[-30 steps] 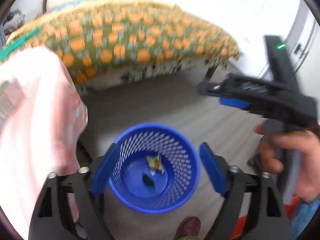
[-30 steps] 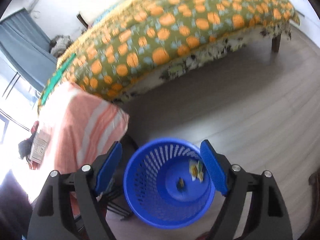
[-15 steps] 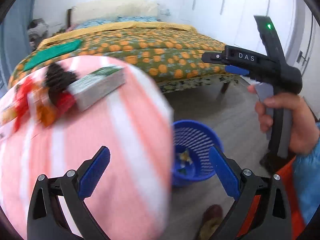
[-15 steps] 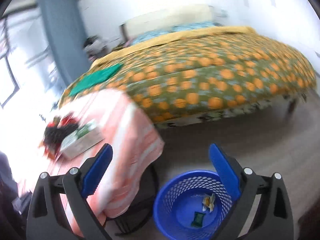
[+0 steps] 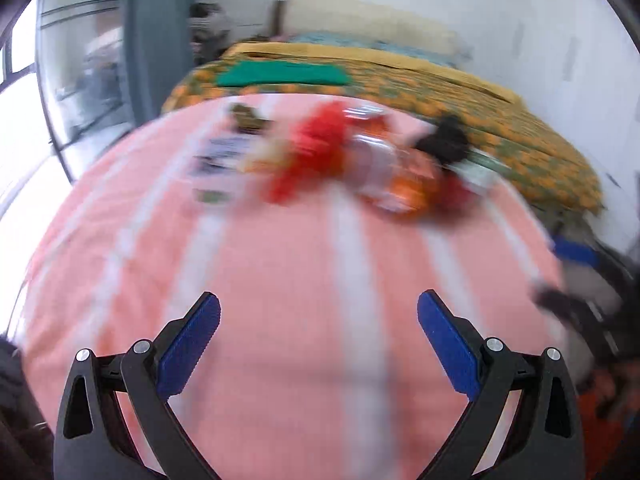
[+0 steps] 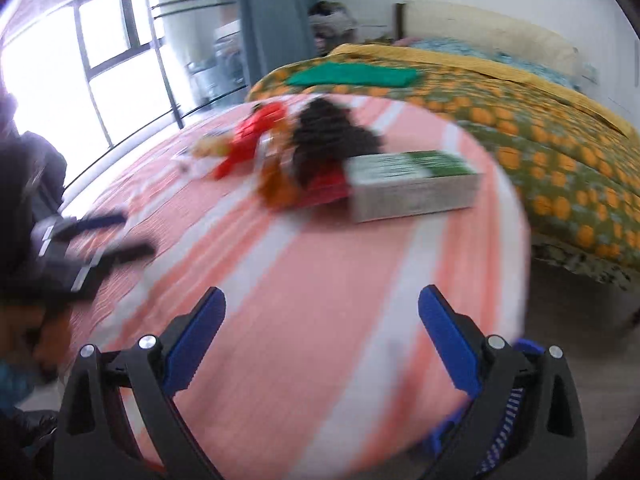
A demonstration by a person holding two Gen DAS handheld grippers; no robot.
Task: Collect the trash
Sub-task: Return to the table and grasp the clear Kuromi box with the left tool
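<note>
Step in hand: approach to the next pick — both tools face the litter and neither carries anything.
Left gripper [image 5: 319, 320]: jaws spread wide, nothing between the blue pads; it hovers over the striped pink cloth [image 5: 280, 300].
Right gripper [image 6: 322, 314]: likewise wide apart and unloaded, over the same cloth.
Trash pile [image 6: 304, 152]: ahead of both grippers, well beyond the fingertips; red wrapper [image 6: 252, 136] ahead-left of the right gripper, dark clump [image 6: 332, 132] straight ahead, green-and-white carton [image 6: 412, 186] ahead-right and nearest to it.
Same pile from the left wrist [image 5: 360, 160]: ahead, slightly right of centre — blurred, so single items are hard to separate.
Blue basket [image 6: 500, 408]: only a rim shows, low and right, behind the right gripper's finger, beneath the cloth's edge.
Next move, as a judgement: advance one gripper to straddle a single piece, probably the carton, and close on its narrow faces.
Bed [image 6: 540, 120]: beyond the cloth, to the right.
</note>
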